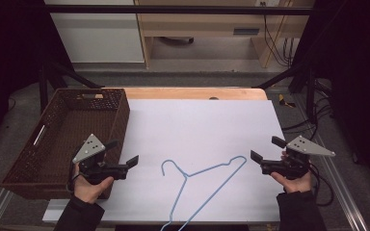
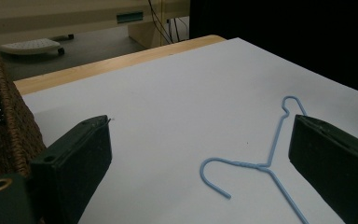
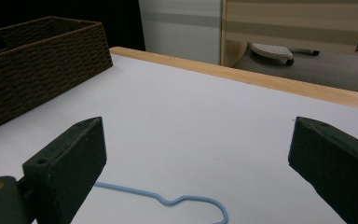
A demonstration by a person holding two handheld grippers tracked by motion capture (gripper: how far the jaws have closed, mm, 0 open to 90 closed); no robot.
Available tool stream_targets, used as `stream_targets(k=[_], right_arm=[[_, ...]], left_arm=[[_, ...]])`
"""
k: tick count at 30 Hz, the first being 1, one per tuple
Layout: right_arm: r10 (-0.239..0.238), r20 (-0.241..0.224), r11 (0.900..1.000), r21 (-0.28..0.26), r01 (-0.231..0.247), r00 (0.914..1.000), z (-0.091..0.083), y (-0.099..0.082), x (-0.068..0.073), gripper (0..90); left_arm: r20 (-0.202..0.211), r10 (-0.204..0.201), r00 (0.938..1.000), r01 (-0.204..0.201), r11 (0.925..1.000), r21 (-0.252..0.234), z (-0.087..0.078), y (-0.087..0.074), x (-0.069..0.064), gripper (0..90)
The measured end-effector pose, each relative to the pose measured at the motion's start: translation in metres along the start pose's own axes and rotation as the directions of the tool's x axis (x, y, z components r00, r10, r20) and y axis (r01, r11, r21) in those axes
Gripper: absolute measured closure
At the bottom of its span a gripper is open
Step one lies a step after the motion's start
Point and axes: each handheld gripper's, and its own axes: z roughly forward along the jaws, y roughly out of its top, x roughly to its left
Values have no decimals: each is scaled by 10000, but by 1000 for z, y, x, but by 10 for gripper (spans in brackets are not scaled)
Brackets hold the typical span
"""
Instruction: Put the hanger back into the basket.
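Observation:
A light blue wire hanger (image 1: 200,185) lies flat on the white table top (image 1: 197,125), hook toward the left, its lower end past the near edge. My left gripper (image 1: 121,153) hovers left of the hook, jaws open and empty. In the left gripper view the hanger (image 2: 261,163) lies ahead between the jaws. My right gripper (image 1: 267,149) is held right of the hanger's shoulder, open and empty. The right gripper view shows the hanger's bent shoulder (image 3: 177,201) low between its jaws.
A dark brown woven basket (image 1: 58,139) stands on the table's left side, close behind my left hand, seemingly empty. A wooden strip (image 1: 192,93) edges the far side of the table. Cables hang at the right (image 1: 318,125).

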Motion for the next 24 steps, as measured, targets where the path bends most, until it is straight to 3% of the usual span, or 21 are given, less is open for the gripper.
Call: stream_targets(k=[5,13,24], right_arm=[[30,-21,10000,60,-30,10000,0,0,0,49],[-573,-393,9960,661,598,9976,14,0,11,56],[-1197,-1210,9768,1632,1387,9854,46,-1,37,70]], left_arm=[[34,64,10000,-65,9999,119,3,-1,-2,58],[-8,252,9997,-252,9994,224,4,-2,-4,59],[-104,309,9995,-310,9995,-66,-4,2,-2,61]])
